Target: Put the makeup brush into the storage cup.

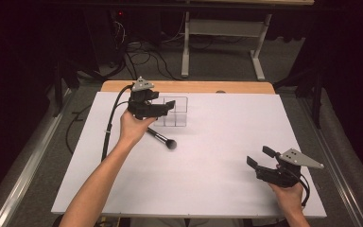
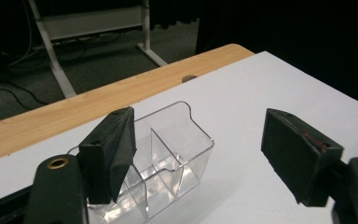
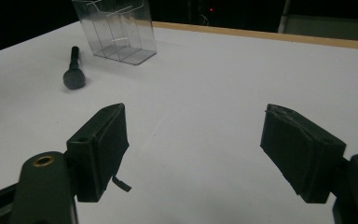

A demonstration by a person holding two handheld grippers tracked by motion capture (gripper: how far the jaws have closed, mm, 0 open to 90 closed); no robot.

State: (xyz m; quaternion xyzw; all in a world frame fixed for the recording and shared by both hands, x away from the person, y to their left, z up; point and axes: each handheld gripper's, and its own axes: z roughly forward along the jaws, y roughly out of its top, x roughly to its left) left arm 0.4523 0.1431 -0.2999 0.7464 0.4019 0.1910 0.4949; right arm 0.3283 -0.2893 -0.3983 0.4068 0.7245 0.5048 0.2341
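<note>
Left gripper [image 1: 163, 105]: jaws wide apart, empty, poised at the clear organizer [image 1: 175, 111], near the table's [image 1: 217, 189] far edge.
Right gripper [image 1: 260, 157]: jaws spread, holding nothing, at the near right, well apart from everything.
Brush [image 1: 161, 138]: lies flat just before the organizer, head toward the person.
Handling: brush likely light, stiff handle, soft head; grip the handle mid-length. Organizer looks rigid, slick, light; may slide.
Views: left gripper view reveals the organizer's inner dividers; right gripper view shows brush and organizer apart.
</note>
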